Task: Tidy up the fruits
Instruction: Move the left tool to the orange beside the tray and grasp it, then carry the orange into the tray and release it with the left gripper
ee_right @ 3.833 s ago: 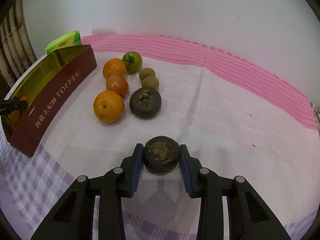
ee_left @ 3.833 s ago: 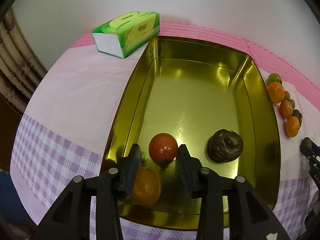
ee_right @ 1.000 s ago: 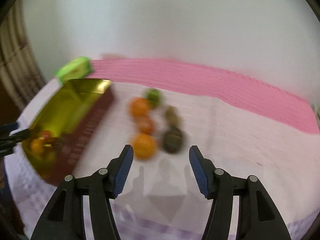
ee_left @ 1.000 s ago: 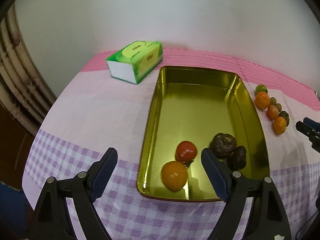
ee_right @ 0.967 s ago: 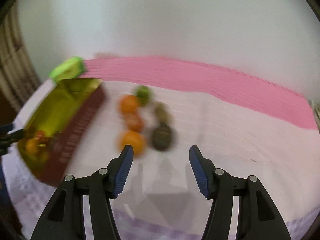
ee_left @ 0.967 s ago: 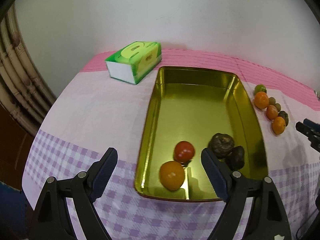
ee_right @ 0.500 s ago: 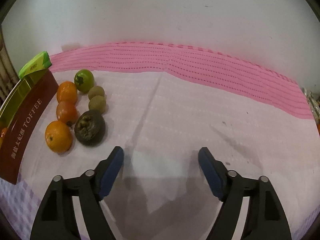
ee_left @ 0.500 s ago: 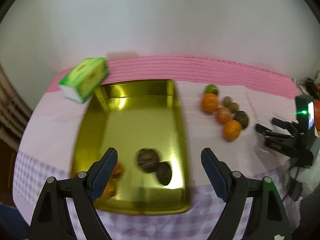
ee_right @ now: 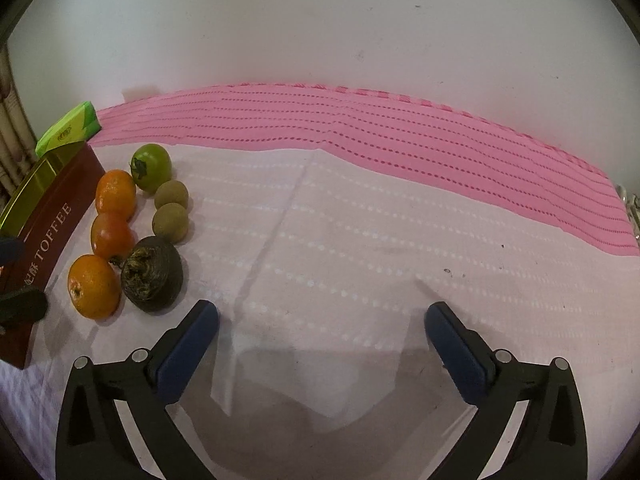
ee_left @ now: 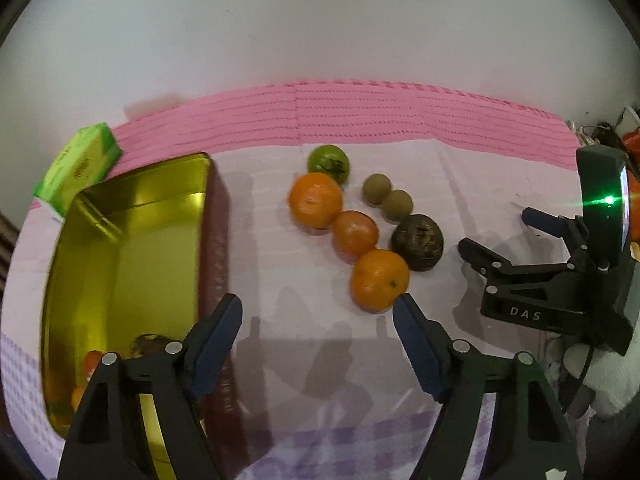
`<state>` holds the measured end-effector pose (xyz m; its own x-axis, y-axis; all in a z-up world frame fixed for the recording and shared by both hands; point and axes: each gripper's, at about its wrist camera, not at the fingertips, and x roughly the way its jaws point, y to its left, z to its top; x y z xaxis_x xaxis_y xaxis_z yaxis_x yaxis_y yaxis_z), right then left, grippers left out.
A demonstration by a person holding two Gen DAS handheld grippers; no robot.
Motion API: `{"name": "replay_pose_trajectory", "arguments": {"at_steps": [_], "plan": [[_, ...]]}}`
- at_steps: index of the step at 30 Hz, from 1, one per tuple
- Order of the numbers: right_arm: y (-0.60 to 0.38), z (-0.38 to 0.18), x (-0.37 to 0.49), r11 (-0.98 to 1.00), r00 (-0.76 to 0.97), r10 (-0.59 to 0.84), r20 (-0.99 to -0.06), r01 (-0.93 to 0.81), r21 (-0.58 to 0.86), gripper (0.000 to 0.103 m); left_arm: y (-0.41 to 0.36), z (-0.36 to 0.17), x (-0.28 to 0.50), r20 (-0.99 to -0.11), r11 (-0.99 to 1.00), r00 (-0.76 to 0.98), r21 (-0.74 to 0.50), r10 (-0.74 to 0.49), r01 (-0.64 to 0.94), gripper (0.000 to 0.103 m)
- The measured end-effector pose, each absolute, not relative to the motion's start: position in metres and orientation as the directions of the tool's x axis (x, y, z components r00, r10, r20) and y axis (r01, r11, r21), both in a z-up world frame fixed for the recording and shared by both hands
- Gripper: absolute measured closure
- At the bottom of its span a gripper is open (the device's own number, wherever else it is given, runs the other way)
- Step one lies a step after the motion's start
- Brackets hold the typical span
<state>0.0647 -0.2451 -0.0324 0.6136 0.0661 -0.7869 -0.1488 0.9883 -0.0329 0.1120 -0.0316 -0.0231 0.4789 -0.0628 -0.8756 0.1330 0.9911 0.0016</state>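
- Left hand-held gripper (ee_left: 318,320) gapes wide, holding nothing, its right pad beside the nearest orange (ee_left: 379,280).
- Right hand-held gripper (ee_right: 321,326) likewise spread, nothing held.
- The orange lies mid-surface, right of the gold tin (ee_left: 132,184); likely firm, light, prone to rolling: pinch across its middle.

Left wrist view: looked from above, down past its fingers toward the wall, over the gold tin (ee_left: 120,240) and fruit cluster (ee_left: 356,220).
Right wrist view: sat lower and nearer the tablecloth (ee_right: 360,240), facing the wall.
Shared: the fruit cluster (ee_right: 132,224), tin and tissue box (ee_right: 68,132).

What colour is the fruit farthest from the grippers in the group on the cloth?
Green fruit, clearest in the right wrist view.
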Motion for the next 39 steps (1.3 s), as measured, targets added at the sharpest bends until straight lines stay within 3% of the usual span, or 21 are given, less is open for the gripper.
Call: {"name": "replay_pose_trajectory", "arguments": {"at_steps": [5, 11, 22, 39], "plan": [[-0.246, -0.032, 0.064, 0.988, 0.614, 0.066, -0.787, -0.149, -0.033, 0.000, -0.041, -0.037, 0.124, -0.895, 0.990, 0.436, -0.034, -0.090, 0.135, 0.040], [-0.246, -0.032, 0.064, 0.988, 0.614, 0.066, -0.786, -0.149, -0.033, 0.000, -0.050, -0.043, 0.136, -0.901, 0.987, 0.419, -0.059, -0.117, 0.150, 0.041], [-0.247, -0.032, 0.064, 0.988, 0.614, 0.067, -0.786, -0.150, -0.033, 0.000, -0.061, -0.054, 0.147, -0.911, 0.980, 0.384, -0.088, -0.152, 0.178, 0.068], [-0.247, -0.032, 0.064, 0.988, 0.615, 0.068, -0.786, -0.150, -0.032, 0.000, -0.042, -0.037, 0.116, -0.903, 0.986, 0.410, -0.071, -0.129, 0.154, 0.070]]}}
